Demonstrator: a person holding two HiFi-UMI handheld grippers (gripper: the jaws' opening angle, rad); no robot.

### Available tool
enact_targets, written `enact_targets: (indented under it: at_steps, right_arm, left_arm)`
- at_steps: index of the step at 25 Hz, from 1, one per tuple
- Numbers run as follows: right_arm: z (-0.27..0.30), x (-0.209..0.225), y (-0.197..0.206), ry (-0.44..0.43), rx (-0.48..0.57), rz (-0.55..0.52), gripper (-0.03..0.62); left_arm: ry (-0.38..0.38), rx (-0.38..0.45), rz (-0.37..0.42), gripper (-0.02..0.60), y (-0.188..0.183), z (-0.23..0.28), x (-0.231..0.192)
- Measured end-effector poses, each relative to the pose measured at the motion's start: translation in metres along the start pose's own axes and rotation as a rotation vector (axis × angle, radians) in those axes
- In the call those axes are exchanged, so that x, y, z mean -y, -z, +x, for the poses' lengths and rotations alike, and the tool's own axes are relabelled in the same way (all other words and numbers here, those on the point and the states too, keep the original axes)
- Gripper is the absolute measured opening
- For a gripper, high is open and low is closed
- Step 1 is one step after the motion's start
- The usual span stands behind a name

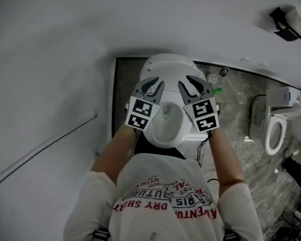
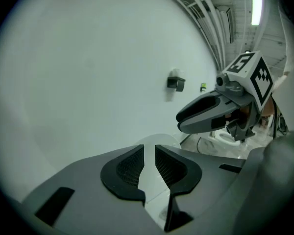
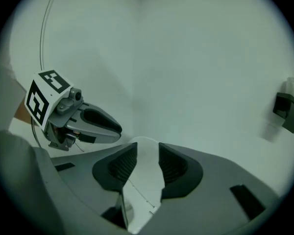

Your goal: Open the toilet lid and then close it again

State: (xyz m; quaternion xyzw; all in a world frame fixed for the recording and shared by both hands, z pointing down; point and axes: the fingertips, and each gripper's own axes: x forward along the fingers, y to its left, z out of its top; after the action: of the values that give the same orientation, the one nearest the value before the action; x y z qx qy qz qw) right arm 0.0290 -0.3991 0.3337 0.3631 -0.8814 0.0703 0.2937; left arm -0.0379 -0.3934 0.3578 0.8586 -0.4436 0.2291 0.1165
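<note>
light: dim, even, grey | ceiling strip (image 2: 256,4) glares | edges: fisheye vignette

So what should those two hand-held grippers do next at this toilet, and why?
Probably ease forward and down to the top edge of the lid. The left hand-held gripper and right hand-held gripper hang above the open bowl, jaws apart with nothing gripped. The lid seems to stand raised at the back, untouched, so lowering it looks like what remains.
</note>
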Motion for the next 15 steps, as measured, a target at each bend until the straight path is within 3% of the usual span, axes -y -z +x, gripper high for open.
enact_targets:
  at_steps: [1, 2, 8, 12, 15]
  right_arm:
    - [0.012, 0.005, 0.001, -0.012, -0.019, -0.011, 0.11]
    - [0.023, 0.012, 0.002, -0.022, -0.032, -0.012, 0.117]
    - [0.07, 0.054, 0.01, -0.033, -0.123, -0.026, 0.115]
    - [0.09, 0.062, 0.023, -0.082, -0.225, -0.087, 0.116]
    - [0.1, 0.067, 0.032, -0.085, -0.259, -0.092, 0.115]
  left_arm:
    - [0.011, -0.017, 0.032, 0.067, 0.001, 0.01, -0.007]
    - [0.019, -0.033, 0.066, 0.071, 0.0, 0.021, -0.014]
    - [0.097, -0.135, 0.256, 0.092, -0.001, 0.081, -0.038]
    - [0.174, -0.192, 0.288, 0.092, 0.005, 0.104, -0.045]
    - [0.215, -0.212, 0.264, 0.092, 0.009, 0.115, -0.045]
